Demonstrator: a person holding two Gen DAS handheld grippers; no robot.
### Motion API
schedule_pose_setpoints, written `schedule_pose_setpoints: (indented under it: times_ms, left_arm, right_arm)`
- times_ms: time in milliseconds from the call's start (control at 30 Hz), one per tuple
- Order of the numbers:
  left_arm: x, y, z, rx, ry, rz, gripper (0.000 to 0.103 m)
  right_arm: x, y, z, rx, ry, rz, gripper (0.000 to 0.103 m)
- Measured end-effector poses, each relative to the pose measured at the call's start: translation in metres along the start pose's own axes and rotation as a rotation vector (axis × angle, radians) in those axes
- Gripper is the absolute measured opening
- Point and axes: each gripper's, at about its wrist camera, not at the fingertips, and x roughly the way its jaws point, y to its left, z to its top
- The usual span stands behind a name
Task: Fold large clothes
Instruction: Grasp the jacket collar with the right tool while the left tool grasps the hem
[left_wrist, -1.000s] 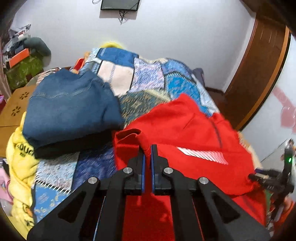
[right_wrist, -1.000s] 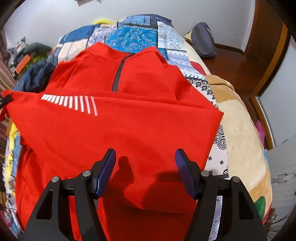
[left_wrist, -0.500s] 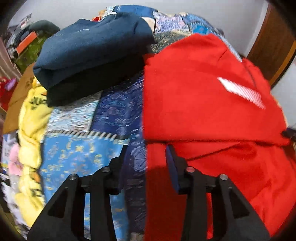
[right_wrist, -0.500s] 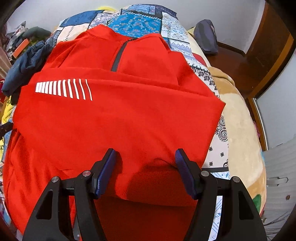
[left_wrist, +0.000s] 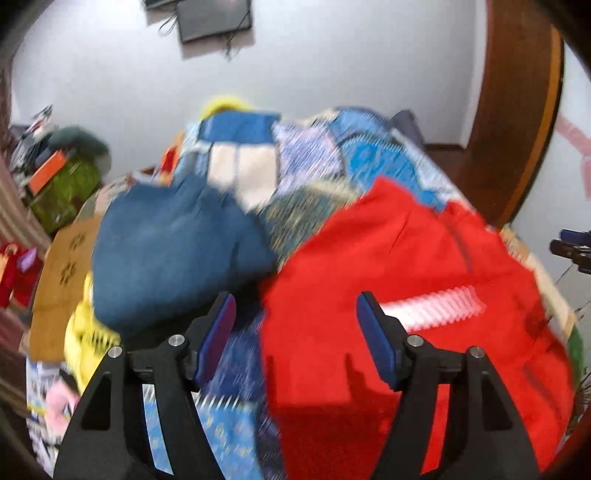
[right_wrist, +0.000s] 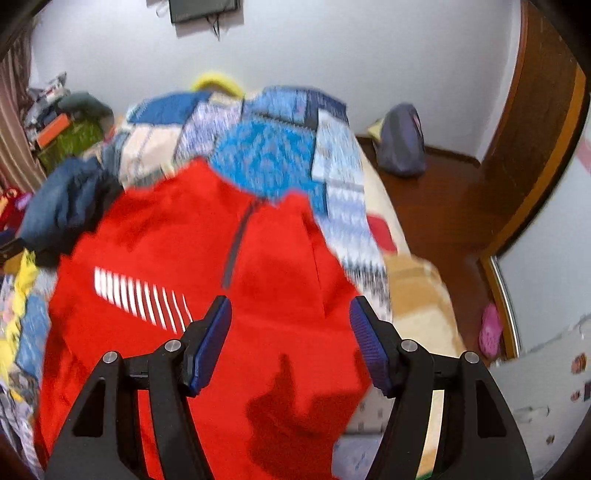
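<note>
red jacket (left_wrist: 406, 295) lies folded on the bed (right_wrist: 280, 155), sleeve already laid across | my left hand-held gripper (left_wrist: 295, 332) has just opened and let the sleeve go, now empty above it | right hand-held gripper (right_wrist: 290, 336) released, empty | jeans pile (left_wrist: 173, 243) close at left edge, free room on the right side

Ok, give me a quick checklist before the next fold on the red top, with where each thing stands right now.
1. Left gripper free of cloth: ok, its jaws have just been opening and nothing is between them.
2. Right gripper free: ok, open above the red top.
3. Sleeve folded across the front: ok, white stripes lie on top.
4. Folded jeans clear of the top: cannot tell, their edges look close.
5. Hem flat: cannot tell, hidden under the grippers.
6. Picture sharpness: not ok, both views blurred.
</note>
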Motion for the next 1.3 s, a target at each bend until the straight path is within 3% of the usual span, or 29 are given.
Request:
schedule_pose_setpoints:
  times_ms: [200, 367, 433, 600, 733, 833, 967, 1033, 1100, 1133, 1167, 1200, 1300]
  left_arm:
    - [0.027, -0.037, 0.054, 0.070, -0.037, -0.085, 0.071]
    - [0.081, -0.053, 0.084, 0.020, 0.046, -0.223, 0.072]
    - [0.104, -0.054, 0.090, -0.017, 0.079, -0.243, 0.072]
    - [0.162, -0.054, 0.096, -0.057, 0.100, -0.204, 0.072]
    - [0.205, -0.052, 0.091, -0.066, 0.148, -0.186, 0.072]
    - [0.235, -0.057, 0.081, -0.027, 0.203, -0.122, 0.072]
    - [0.239, -0.052, 0.068, -0.070, 0.169, -0.171, 0.073]
    - [0.236, -0.054, 0.065, -0.061, 0.162, -0.189, 0.072]
    - [0.229, -0.061, 0.064, -0.003, 0.149, -0.201, 0.053]
    - [0.225, -0.062, 0.063, 0.017, 0.141, -0.194, 0.044]
    - [0.220, -0.063, 0.062, 0.030, 0.140, -0.182, 0.014]
    - [0.218, -0.061, 0.062, 0.021, 0.151, -0.192, 0.007]
    - [0.196, -0.051, 0.057, -0.032, 0.157, -0.257, 0.007]
  right_arm:
    - [0.026, 0.000, 0.043, -0.019, -0.048, 0.017, 0.070]
    - [0.084, -0.018, 0.061, 0.025, 0.035, -0.003, 0.070]
    - [0.110, -0.027, 0.063, 0.058, 0.069, 0.004, 0.070]
    - [0.169, -0.042, 0.060, 0.113, 0.161, 0.027, 0.070]
    - [0.201, -0.045, 0.055, 0.129, 0.180, 0.036, 0.070]
    - [0.221, -0.049, 0.054, 0.147, 0.217, 0.091, 0.070]
    - [0.232, -0.060, 0.052, 0.212, 0.261, 0.185, 0.070]
    - [0.229, -0.059, 0.050, 0.215, 0.253, 0.211, 0.063]
    - [0.223, -0.055, 0.049, 0.207, 0.245, 0.255, 0.033]
    - [0.219, -0.051, 0.049, 0.194, 0.244, 0.274, 0.024]
    - [0.213, -0.044, 0.049, 0.165, 0.232, 0.255, 0.015]
    - [0.206, -0.039, 0.049, 0.137, 0.204, 0.233, 0.010]
    - [0.173, -0.026, 0.049, 0.066, 0.117, 0.210, 0.008]
